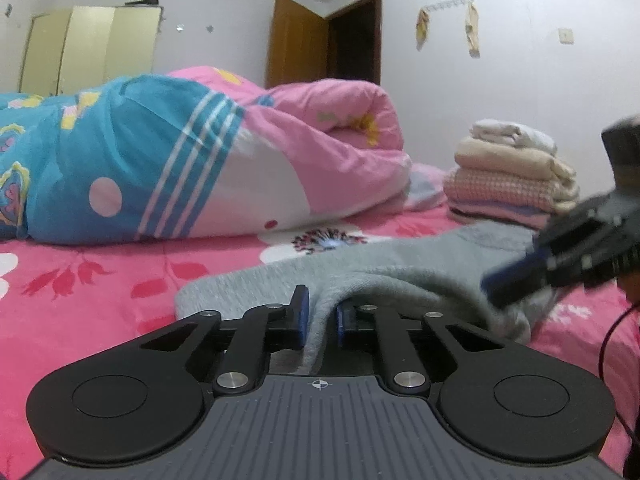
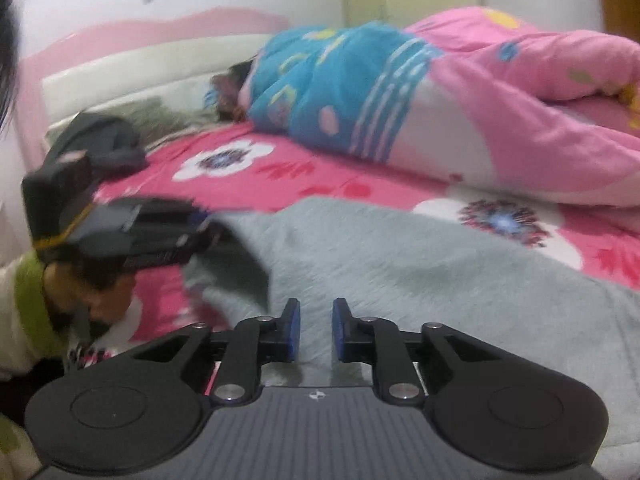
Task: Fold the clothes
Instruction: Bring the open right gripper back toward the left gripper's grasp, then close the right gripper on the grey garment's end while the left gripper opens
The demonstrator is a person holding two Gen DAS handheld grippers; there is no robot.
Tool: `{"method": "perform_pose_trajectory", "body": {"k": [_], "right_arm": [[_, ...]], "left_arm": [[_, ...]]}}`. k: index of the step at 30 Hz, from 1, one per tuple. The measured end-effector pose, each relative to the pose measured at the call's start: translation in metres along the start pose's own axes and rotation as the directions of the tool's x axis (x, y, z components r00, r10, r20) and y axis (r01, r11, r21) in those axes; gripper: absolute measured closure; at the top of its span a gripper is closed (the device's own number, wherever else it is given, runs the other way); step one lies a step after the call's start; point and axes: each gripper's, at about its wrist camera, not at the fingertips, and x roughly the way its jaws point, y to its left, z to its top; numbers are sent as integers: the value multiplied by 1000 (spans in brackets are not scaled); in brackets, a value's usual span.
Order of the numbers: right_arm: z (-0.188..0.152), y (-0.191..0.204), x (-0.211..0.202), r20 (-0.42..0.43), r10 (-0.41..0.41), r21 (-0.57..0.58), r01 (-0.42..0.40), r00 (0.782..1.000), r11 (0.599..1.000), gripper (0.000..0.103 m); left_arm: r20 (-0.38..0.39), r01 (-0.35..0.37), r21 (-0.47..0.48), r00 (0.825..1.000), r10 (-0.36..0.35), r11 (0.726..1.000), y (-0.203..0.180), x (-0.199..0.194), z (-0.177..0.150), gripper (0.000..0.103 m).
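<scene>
L gripper point(image 1: 320, 316) fingers pinch fuzzy grey garment point(image 1: 400, 276) fold.

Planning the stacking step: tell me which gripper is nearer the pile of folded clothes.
Right. The right gripper sits just in front of the folded pile; the left gripper, pinching the grey garment, is farther back.
</scene>
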Motion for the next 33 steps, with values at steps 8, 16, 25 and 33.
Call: {"method": "perform_pose_trajectory", "body": {"k": [8,16,25,33], "right_arm": [[-5,27,24,-1,-57,-250,55,998,967,87],[-3,33,8,41,-4,-290,16,999,957,83],[12,-22,5,-3,3,-167,-4,1000,986,63],[15,-24,27,-97,81,-299,-107,992,948,61]], "left_arm": [[55,17,-13,998,-16,1000,0,-4,1,94],[54,16,-42,998,-14,999,5,-3,1,94],[66,23,-46,998,-20,999,7,-5,0,94],[65,40,-53,997,-37,998,8,-4,1,94]]}}
